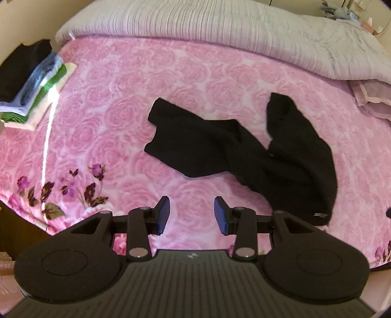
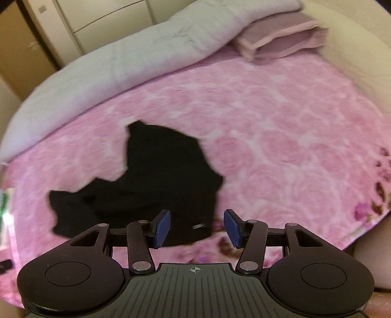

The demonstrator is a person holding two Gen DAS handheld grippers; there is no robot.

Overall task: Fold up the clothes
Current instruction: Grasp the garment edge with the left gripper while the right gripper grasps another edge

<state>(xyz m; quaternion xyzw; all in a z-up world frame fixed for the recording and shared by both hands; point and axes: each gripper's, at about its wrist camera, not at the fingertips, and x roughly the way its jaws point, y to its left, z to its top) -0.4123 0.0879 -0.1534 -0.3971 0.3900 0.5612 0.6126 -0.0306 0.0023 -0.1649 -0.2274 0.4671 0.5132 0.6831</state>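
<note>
A crumpled black garment (image 1: 246,151) lies on the pink rose-patterned bedspread (image 1: 146,93), twisted in the middle with a small label near its lower right hem. My left gripper (image 1: 191,215) is open, hovering over bare bedspread just in front and to the left of the garment. In the right wrist view the same black garment (image 2: 156,186) spreads ahead and to the left. My right gripper (image 2: 197,227) is open over the garment's near hem, with its left pad (image 2: 162,227) in front of the cloth and nothing between the fingers.
A stack of folded clothes (image 1: 34,83), black, blue, white and green, sits at the bed's far left. A rolled grey quilt (image 1: 195,22) runs along the back. A folded pink blanket (image 2: 281,39) lies at the far right. Wardrobe doors (image 2: 73,22) stand behind.
</note>
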